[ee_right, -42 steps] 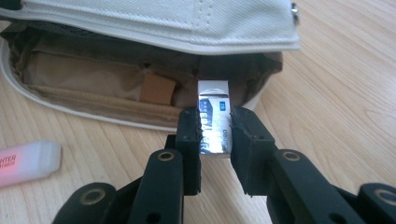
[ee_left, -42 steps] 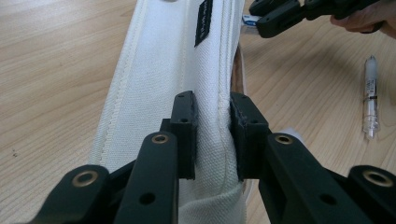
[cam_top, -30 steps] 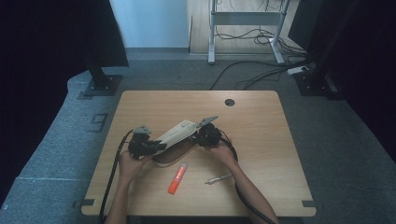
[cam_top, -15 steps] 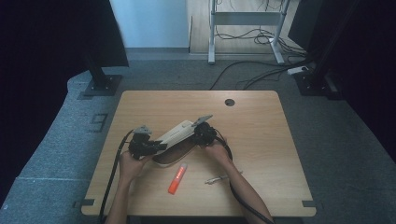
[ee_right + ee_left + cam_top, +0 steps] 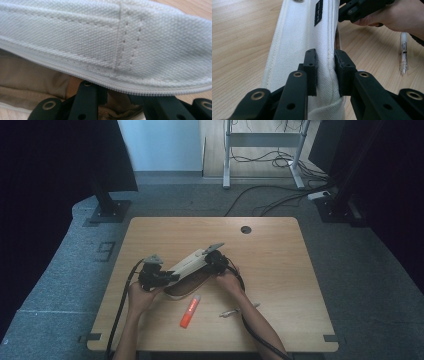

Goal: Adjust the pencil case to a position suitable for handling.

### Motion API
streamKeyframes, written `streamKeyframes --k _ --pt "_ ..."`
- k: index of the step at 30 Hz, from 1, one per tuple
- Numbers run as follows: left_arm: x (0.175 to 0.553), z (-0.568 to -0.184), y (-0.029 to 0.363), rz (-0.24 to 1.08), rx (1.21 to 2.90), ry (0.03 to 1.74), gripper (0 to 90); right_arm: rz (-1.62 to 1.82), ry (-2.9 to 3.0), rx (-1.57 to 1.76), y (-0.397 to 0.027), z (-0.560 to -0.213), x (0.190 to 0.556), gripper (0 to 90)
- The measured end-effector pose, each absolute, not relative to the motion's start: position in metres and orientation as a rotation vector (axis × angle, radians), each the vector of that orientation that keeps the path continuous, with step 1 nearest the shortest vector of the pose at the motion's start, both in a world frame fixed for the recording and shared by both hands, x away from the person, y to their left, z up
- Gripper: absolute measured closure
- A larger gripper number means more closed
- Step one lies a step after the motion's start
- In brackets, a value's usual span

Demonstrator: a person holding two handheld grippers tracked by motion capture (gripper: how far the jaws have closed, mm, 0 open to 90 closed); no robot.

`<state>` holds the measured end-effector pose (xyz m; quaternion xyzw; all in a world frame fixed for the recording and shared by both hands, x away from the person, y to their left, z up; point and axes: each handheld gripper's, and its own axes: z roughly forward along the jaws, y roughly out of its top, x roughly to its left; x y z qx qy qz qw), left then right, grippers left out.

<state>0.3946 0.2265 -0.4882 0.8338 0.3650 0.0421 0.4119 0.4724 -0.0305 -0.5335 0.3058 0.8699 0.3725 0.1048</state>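
**A:** High view first: where is the pouch (image 5: 189,264)?

**B:** Near the middle of the table (image 5: 280,270), lifted between the two grippers. The left gripper (image 5: 167,277) has its near end, the right gripper (image 5: 209,261) its far end, and it hangs slantwise between them over its own shadow.

**A:** Are both clamped?

**B:** The left one plainly is. In the left gripper view its pads (image 5: 310,72) pinch a fold of white canvas next to the seam, jaws nearly closed. In the right gripper view the jaws sit low, tucked under the zipper (image 5: 105,83) edge; they look closed on the cloth there, with the tan lining (image 5: 32,75) showing through the open mouth.

**A:** How will it handle?

**B:** Light and soft, I'd judge. The woven canvas folds wherever it is pinched, so it will sag unless both ends stay taut. The stitched seams and the zipper edge are the firmest places to hold; the flat panels would just bunch up.

**A:** Anything nearby?

**B:** An orange marker (image 5: 190,311) lies just in front of the pouch, and a clear pen (image 5: 239,309) to its right, near the right forearm. Both lie apart from the pouch. Neither blocks it, though lowering the pouch toward the person could brush them.
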Motion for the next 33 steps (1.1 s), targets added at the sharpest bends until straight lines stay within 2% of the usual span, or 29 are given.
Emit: streamKeyframes --k 7,13,24,33 --pt "0.394 -0.489 0.226 0.104 2.101 0.917 73.2 1.123 2.567 0.911 -0.033 -0.536 0.475 69.9" --pt "0.396 -0.49 0.227 0.091 2.093 0.921 72.8 1.087 2.571 0.884 -0.035 -0.534 0.473 57.7" --pt "0.396 -0.491 0.228 0.086 2.085 0.926 73.1 1.07 2.595 0.857 -0.046 -0.525 0.465 42.0" --pt "0.396 -0.491 0.228 0.088 2.084 0.925 73.3 1.073 2.586 0.861 -0.058 -0.519 0.457 34.5"
